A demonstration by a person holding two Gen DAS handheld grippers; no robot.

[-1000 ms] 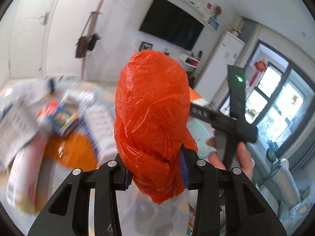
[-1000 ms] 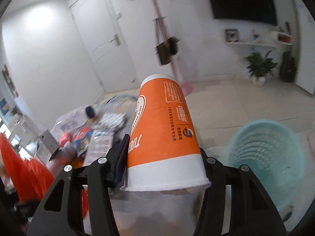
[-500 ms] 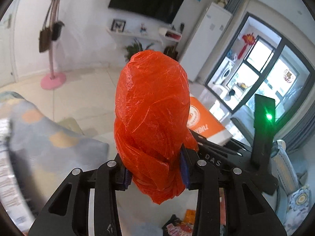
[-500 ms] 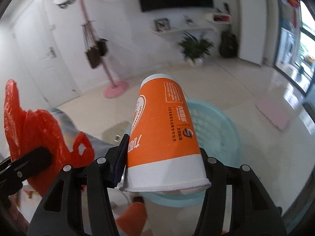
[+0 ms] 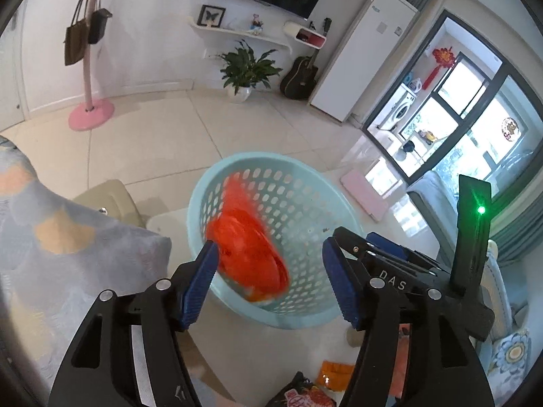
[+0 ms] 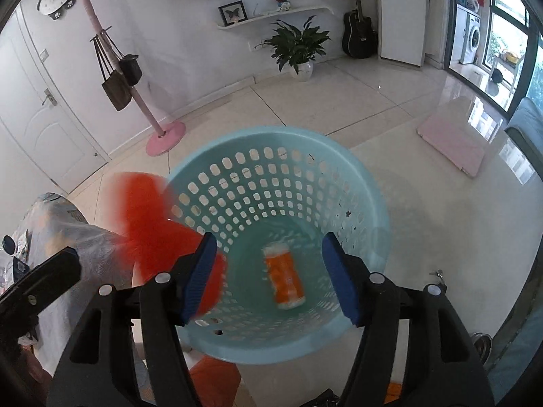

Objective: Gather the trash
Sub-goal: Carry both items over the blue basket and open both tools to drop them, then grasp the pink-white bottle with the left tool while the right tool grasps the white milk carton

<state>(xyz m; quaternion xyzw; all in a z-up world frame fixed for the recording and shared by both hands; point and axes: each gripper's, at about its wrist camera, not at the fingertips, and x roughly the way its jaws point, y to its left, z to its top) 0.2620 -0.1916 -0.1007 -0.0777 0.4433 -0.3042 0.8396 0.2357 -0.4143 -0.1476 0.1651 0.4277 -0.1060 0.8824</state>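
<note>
A light blue perforated basket (image 5: 298, 176) (image 6: 370, 203) stands on the floor under both grippers. My left gripper (image 5: 271, 285) is open and empty; the red plastic bag (image 5: 247, 254) is blurred, falling over the basket's near-left rim. The bag also shows in the right wrist view (image 6: 149, 224) at the basket's left rim. My right gripper (image 6: 271, 274) is open and empty above the basket. The orange paper cup (image 6: 285, 276) lies inside the basket, blurred. The right gripper's body (image 5: 407, 271) shows at the right of the left wrist view.
A cloth-covered table corner (image 5: 51, 237) is at the left. Snack wrappers (image 5: 325, 383) lie on the floor below. A pink coat stand (image 6: 163, 135), a potted plant (image 6: 298, 47), a guitar (image 6: 359, 34) and a pink mat (image 6: 454, 142) are farther off.
Both grippers have opened over the basket. The red bag has left the left gripper and the orange cup has left the right gripper; both have dropped towards the basket.
</note>
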